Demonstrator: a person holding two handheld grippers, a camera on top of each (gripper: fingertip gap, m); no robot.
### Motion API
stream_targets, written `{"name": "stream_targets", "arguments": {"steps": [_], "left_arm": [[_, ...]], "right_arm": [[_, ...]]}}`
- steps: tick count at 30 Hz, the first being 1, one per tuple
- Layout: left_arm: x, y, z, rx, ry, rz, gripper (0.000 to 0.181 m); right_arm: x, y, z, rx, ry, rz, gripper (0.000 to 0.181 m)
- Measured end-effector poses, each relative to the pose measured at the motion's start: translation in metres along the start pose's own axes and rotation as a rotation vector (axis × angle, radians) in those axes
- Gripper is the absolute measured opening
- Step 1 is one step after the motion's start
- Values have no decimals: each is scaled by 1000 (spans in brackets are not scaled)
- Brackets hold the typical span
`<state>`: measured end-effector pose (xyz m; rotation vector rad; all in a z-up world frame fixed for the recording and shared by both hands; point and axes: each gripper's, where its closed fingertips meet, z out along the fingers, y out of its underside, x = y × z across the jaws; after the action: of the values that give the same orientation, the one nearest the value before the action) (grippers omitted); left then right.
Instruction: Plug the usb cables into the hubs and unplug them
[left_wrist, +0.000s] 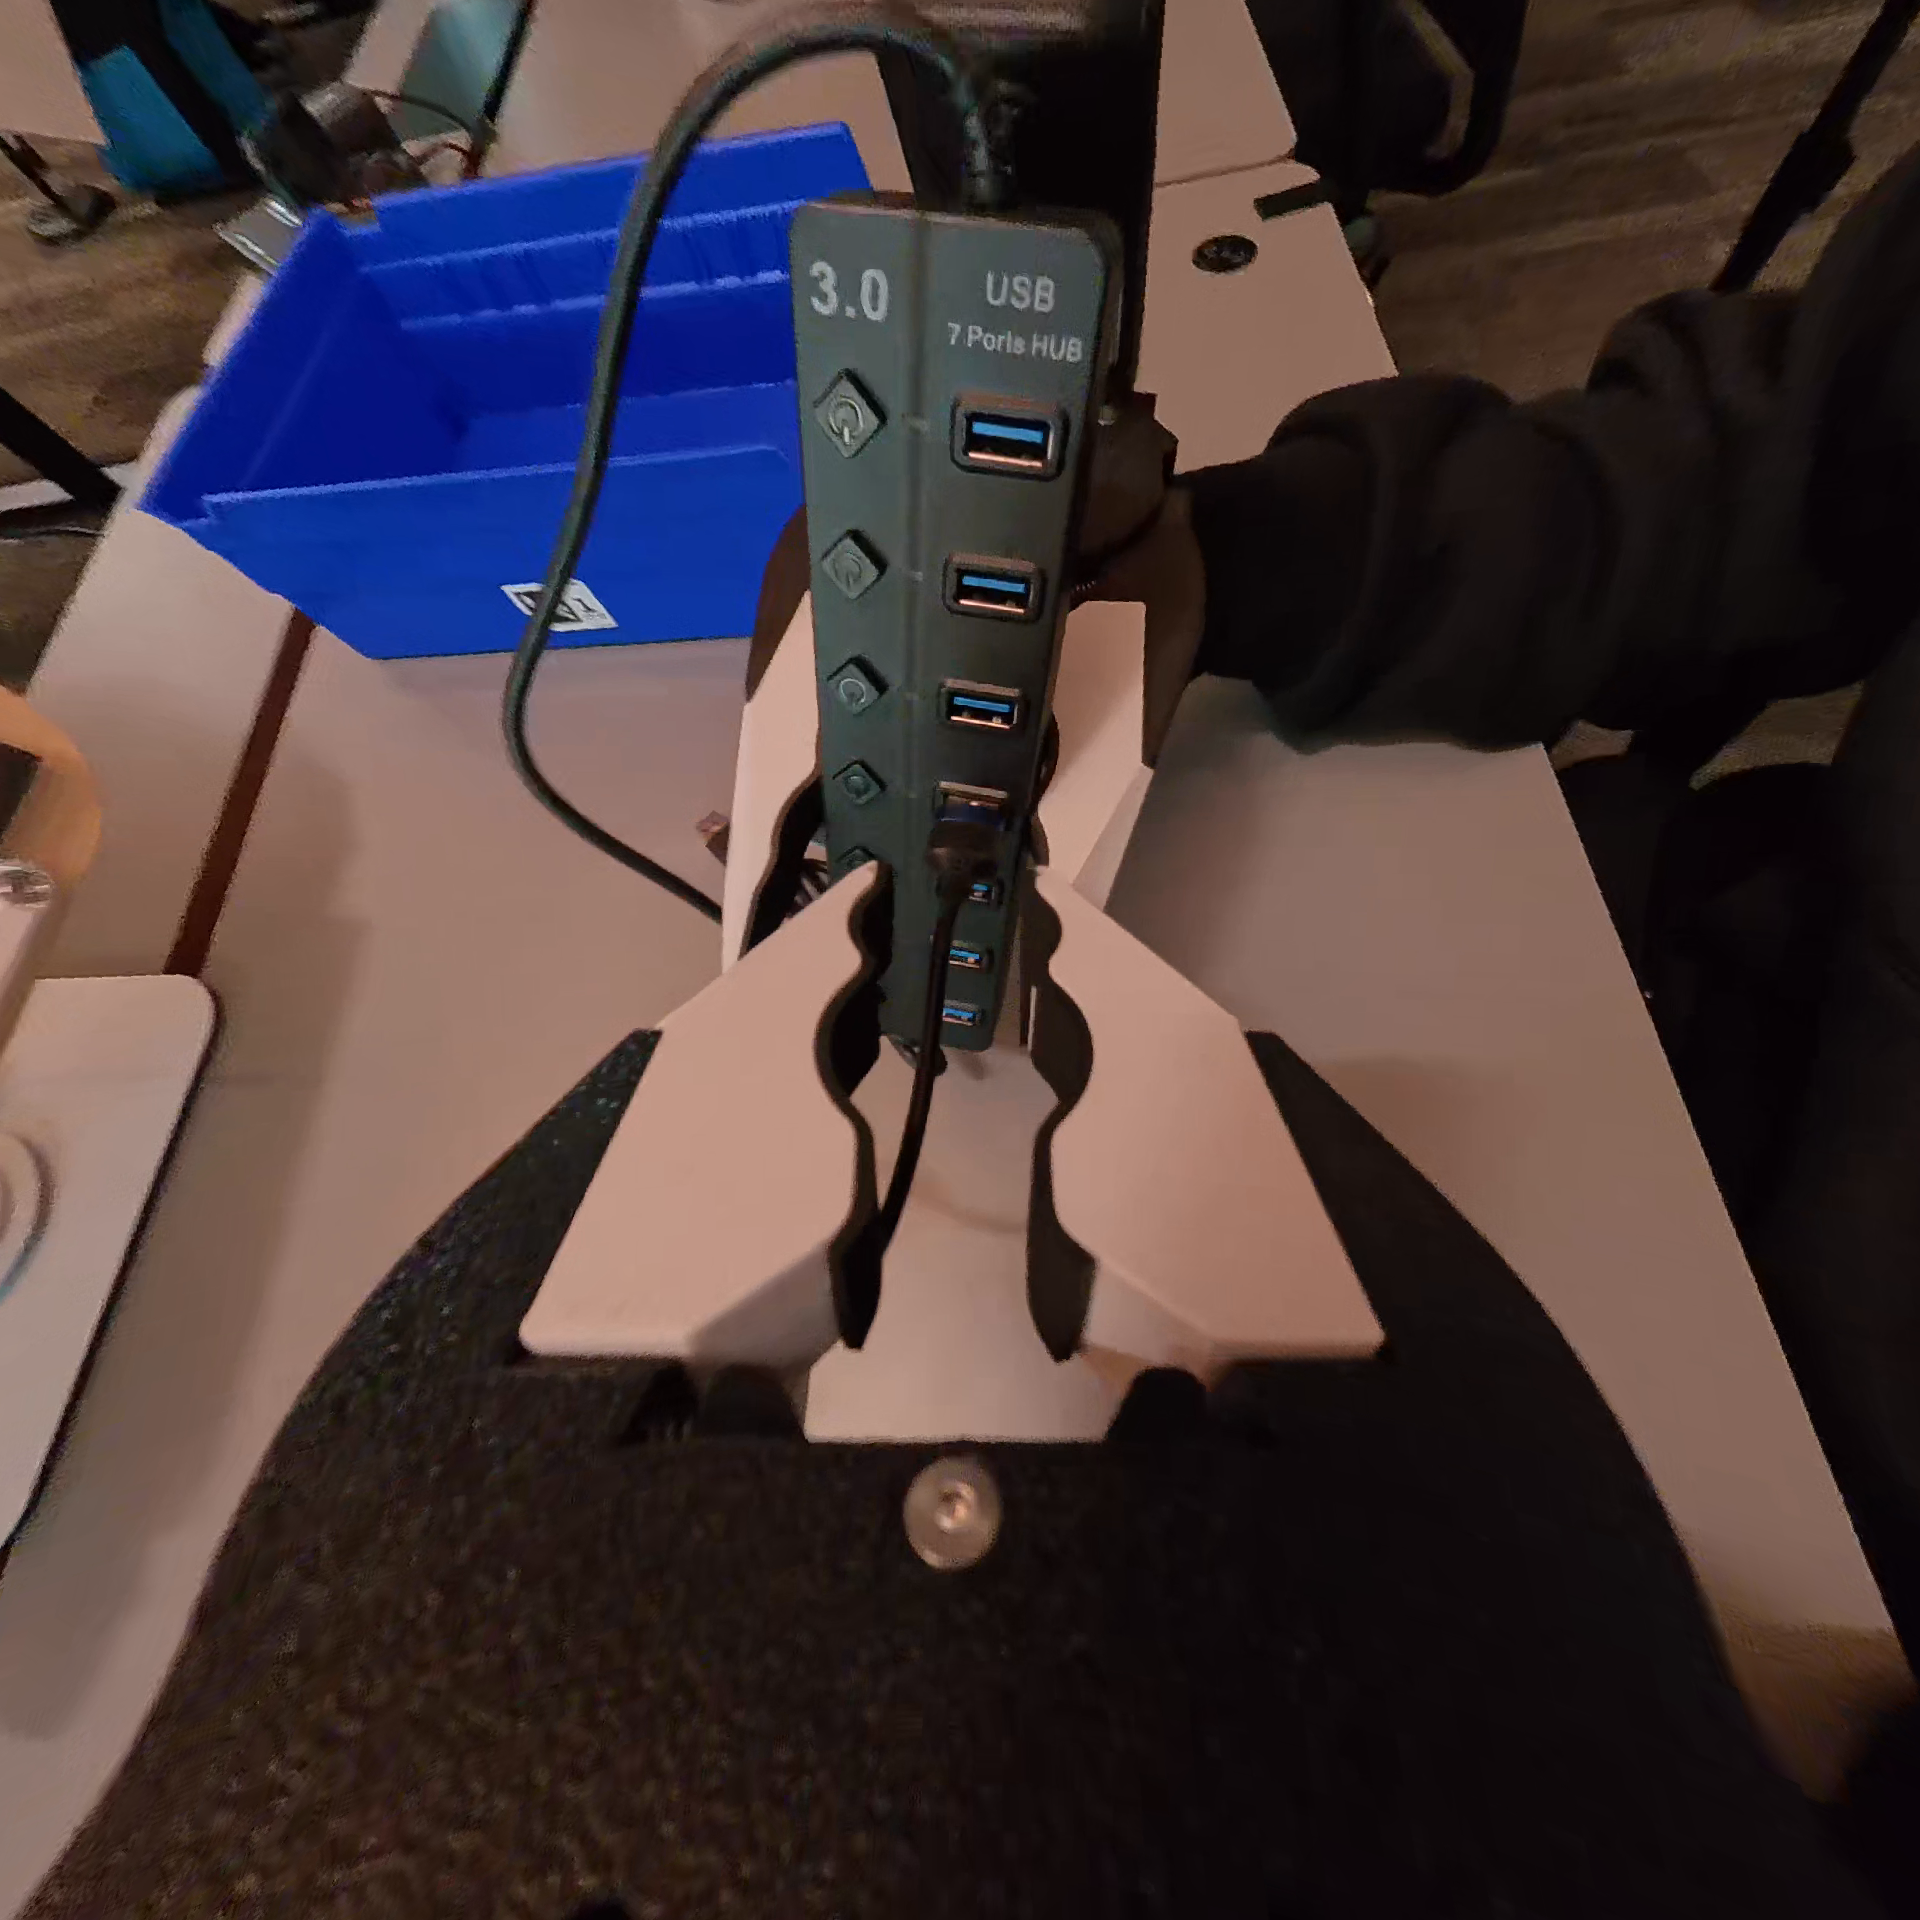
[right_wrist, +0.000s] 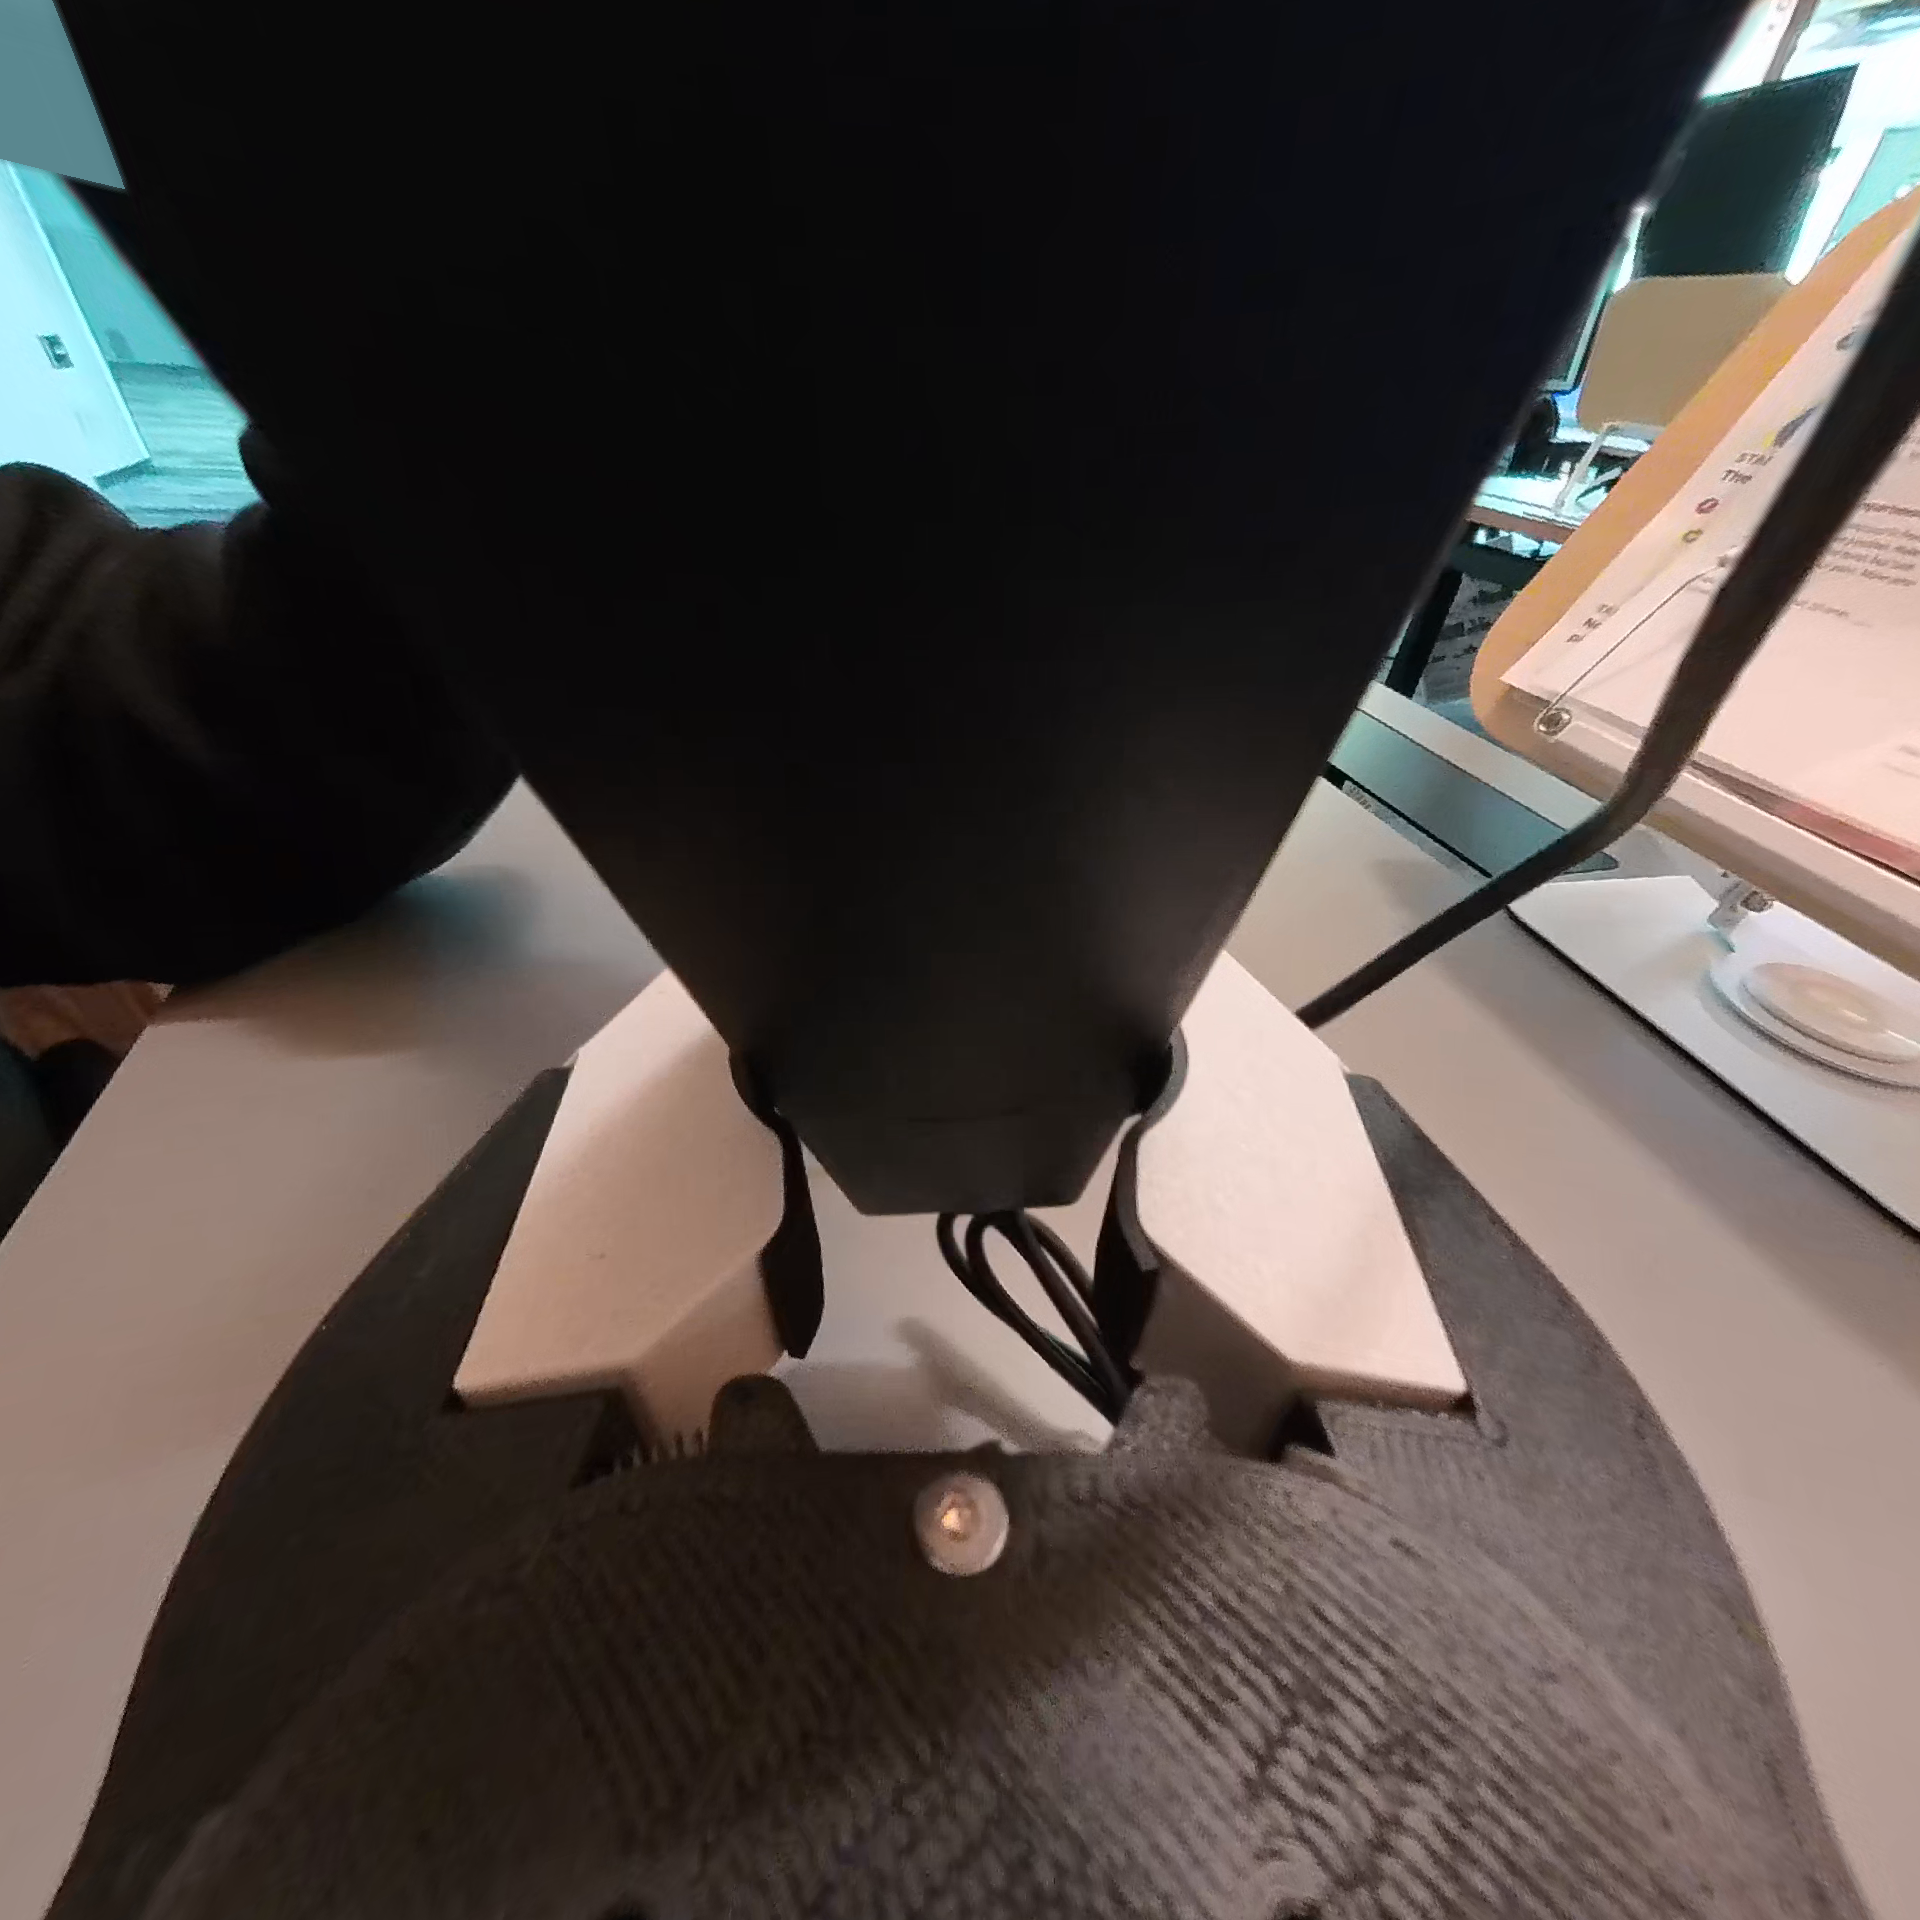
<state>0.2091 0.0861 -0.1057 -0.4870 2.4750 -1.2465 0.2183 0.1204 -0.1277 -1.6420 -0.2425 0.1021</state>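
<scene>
Black hub (left_wrist: 940, 623) held upright above tabletop (left_wrist: 1351, 1039), pinched by right gripper (right_wrist: 956, 1195) to steady its ports; left gripper (left_wrist: 956, 935) spread around plugged usb cable (left_wrist: 961, 847), poised for unplugging.

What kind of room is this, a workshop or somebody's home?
Most likely an office or lab workspace. Pale desks stand in rows on carpet, a blue storage bin sits on one, and a dark monitor shows on another desk farther back.
</scene>
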Motion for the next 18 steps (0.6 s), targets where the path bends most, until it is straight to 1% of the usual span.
{"name": "stream_targets", "arguments": {"steps": [3, 5, 9, 12, 13, 18], "left_arm": [[5, 8, 12, -57, 30, 15, 13], [3, 9, 14, -78, 1, 50, 13], [-1, 8, 10, -73, -34, 69, 15], [0, 4, 7, -33, -15, 55, 16], [2, 4, 8, -33, 0, 49, 13], [4, 1, 6, -21, 16, 80, 12]], "right_arm": [[-5, -2, 4, -9, -12, -20, 62], [-5, 3, 3, -31, -14, -23, 62], [-3, 4, 2, -38, -10, -22, 62], [-5, 6, 3, -44, -22, -11, 61], [-5, 5, 3, -41, -21, -8, 61], [-9, 2, 5, -24, -45, 16, 61]]}}
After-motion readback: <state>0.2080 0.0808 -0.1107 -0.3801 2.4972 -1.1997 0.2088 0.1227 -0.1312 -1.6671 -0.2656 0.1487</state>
